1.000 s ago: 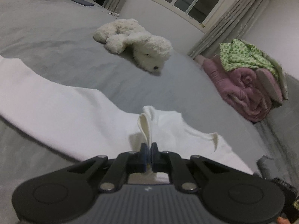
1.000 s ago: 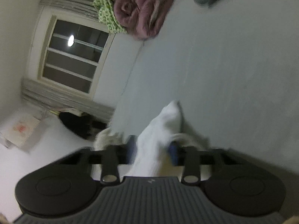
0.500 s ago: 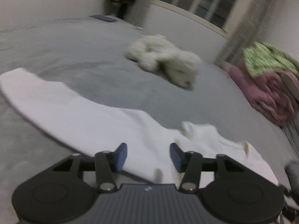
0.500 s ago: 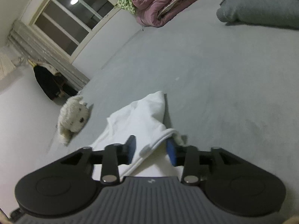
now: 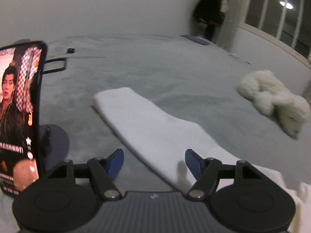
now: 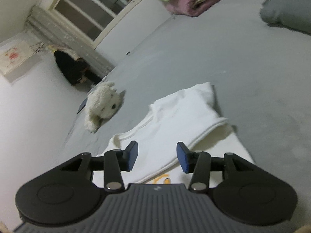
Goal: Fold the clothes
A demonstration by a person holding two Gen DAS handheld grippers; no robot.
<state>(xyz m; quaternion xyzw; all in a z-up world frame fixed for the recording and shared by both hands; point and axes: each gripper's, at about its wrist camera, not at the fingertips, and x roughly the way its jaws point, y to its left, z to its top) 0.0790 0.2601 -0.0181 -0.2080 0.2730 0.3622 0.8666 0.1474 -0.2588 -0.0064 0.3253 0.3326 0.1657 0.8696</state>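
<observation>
Grey bed (image 5: 155, 66) carrying everything; white long-sleeved top (image 6: 175, 124) spread on it, one sleeve (image 5: 147, 124) lying out straight in the left view, shoulder part folded over the body in the right view, yellow print (image 6: 161, 179) peeking from under the fold. Risks, biggest first: fold over the body looking loose and puffed at its rolled edge, likely to spring back or slide on the soft bed if not pressed flat; sleeve lying long and unfolded, easy to drag crooked if pinched at one edge only; plush dog (image 6: 103, 104) near the garment, could get swept by a wide swing; phone on stand (image 5: 17, 116) close beside left claw (image 5: 154, 162), could get knocked over by a sideways move. Left claw wide apart, nothing between the pads, sleeve lying beneath and ahead. Right claw (image 6: 157, 156) about half apart, hovering over the folded cloth, pads not pressing on it. Versus a second ago: both claws then pinched on white fabric, left at a raised fold, right on a bunched piece; jaws on both just been opening, cloth now dropped flat; left view swung round from the window side toward the wall and phone; right view levelled and risen over the garment.
</observation>
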